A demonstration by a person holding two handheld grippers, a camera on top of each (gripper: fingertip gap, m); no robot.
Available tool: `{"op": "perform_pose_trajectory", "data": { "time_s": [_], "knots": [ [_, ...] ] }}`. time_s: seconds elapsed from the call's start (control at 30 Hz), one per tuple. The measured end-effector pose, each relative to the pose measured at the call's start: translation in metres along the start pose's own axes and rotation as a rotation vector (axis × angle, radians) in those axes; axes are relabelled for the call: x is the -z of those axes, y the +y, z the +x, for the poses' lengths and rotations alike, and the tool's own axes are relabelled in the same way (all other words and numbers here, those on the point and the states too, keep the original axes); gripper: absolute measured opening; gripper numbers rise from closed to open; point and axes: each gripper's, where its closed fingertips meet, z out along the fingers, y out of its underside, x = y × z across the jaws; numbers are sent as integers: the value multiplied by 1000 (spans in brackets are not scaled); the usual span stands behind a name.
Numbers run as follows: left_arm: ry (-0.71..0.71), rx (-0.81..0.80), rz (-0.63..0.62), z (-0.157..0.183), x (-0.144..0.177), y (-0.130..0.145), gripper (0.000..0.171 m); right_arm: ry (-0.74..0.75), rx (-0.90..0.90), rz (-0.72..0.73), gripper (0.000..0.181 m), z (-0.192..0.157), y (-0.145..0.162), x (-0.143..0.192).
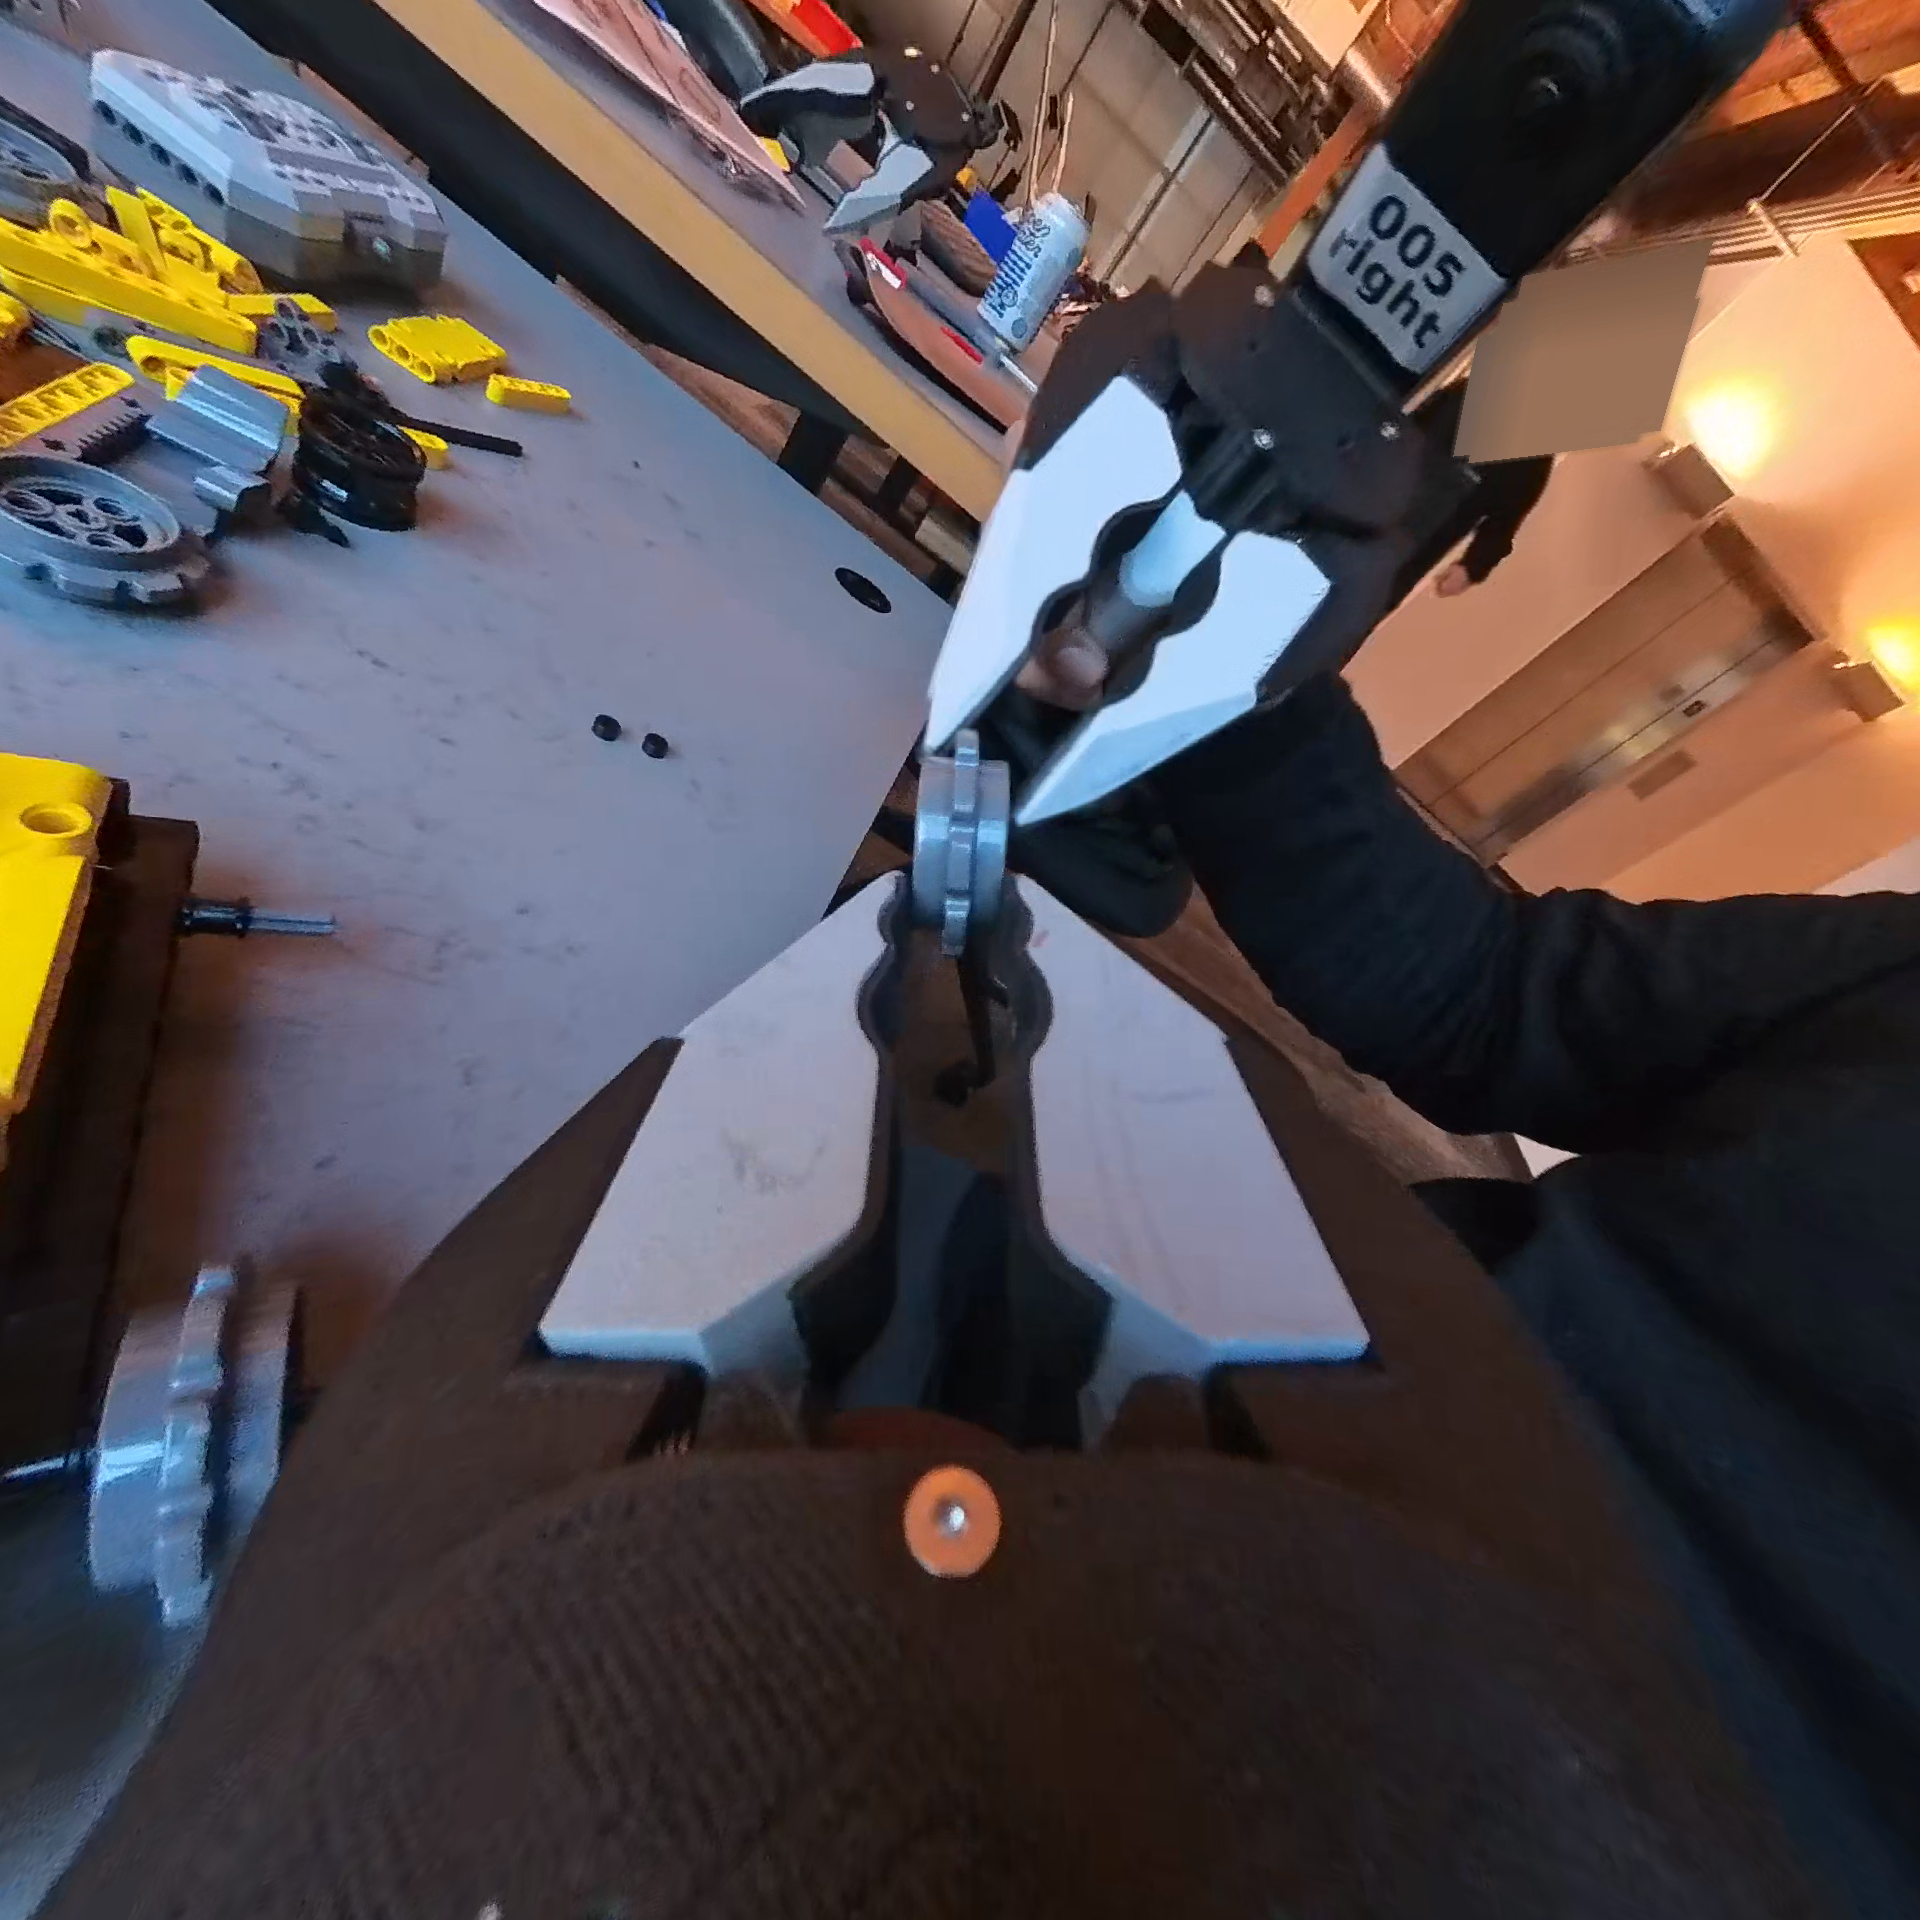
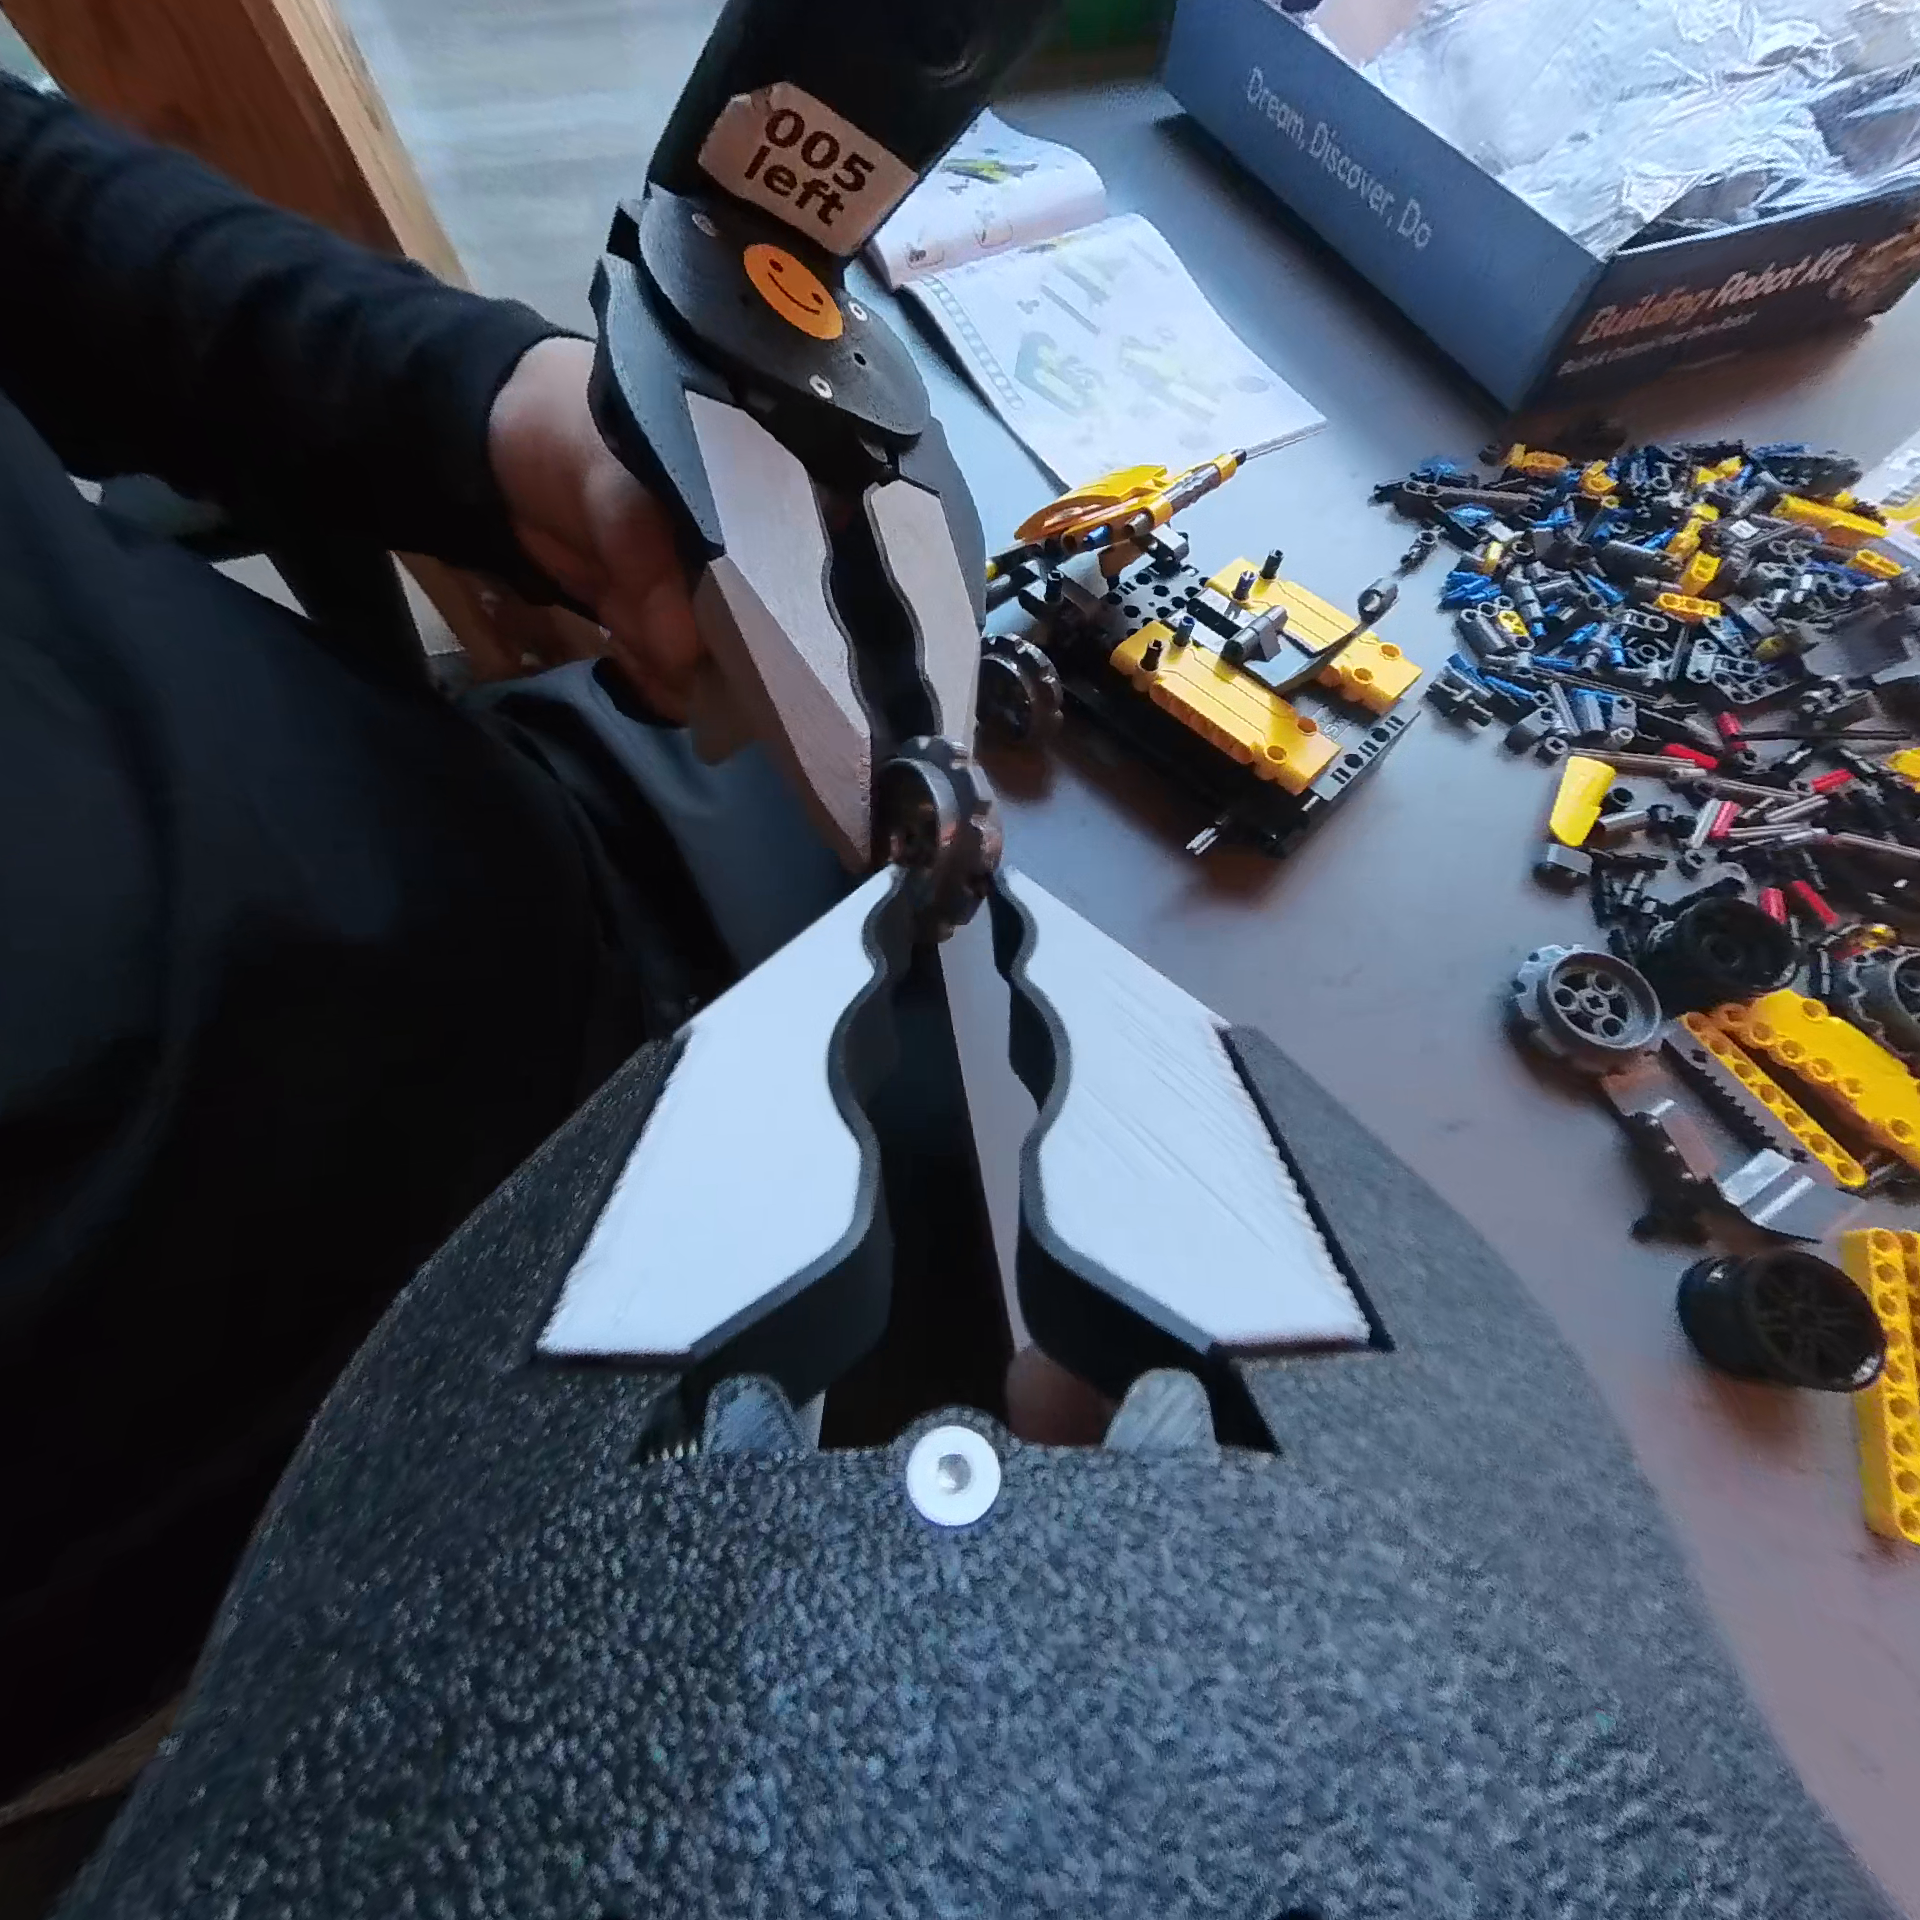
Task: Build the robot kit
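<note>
A small grey sprocket wheel (image 1: 961,842) is held in the air at the near table edge between both grippers. My left gripper (image 1: 958,888) is shut on its lower part, and a thin black pin (image 1: 977,1018) hangs between the fingers behind it. My right gripper (image 1: 977,779) comes in from the upper right with its tips on either side of the wheel's top. In the right wrist view the wheel (image 2: 935,831) sits between the right gripper's tips (image 2: 943,883), with the left gripper (image 2: 920,805) reaching down onto it from above.
A grey table (image 1: 520,831) holds yellow beams (image 1: 156,291), a grey wheel hub (image 1: 94,525), a grey-white block (image 1: 270,166) and two black bushes (image 1: 629,736). A part-built yellow and black vehicle (image 2: 1247,675), a pile of parts (image 2: 1683,623), a booklet (image 2: 1101,343) and a dark blue box (image 2: 1507,208) lie to the right. Only a small space, under 4 cm, lies between the two pairs of fingers.
</note>
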Motion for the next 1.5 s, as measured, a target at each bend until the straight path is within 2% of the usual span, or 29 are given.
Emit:
{"op": "perform_pose_trajectory", "data": {
  "time_s": [0.37, 0.47, 0.9, 1.0, 1.17, 1.5],
  "knots": [
    [-91, -125, -60, -7, -5, 7, 13, 0, -90, 52, 11, 6, 0, -4],
    [-62, -96, -42, -2, -4, 1, 13, -8, -125, 74, 18, 9, -3, 0],
    [-78, -97, -70, -4, -5, 1, 12, -37, -171, 123, 12, 9, -3, 0],
    [-53, -89, -67, 0, -6, -1, 13, -65, -197, 127, 21, 7, -2, -1],
    [-48, -93, -71, 0, -6, 0, 13, -110, -219, 116, 16, 3, 0, -2],
    [-44, -45, -68, -3, -4, 1, 13, -107, -239, 105, 14, 5, 2, -2]
  ]
}}
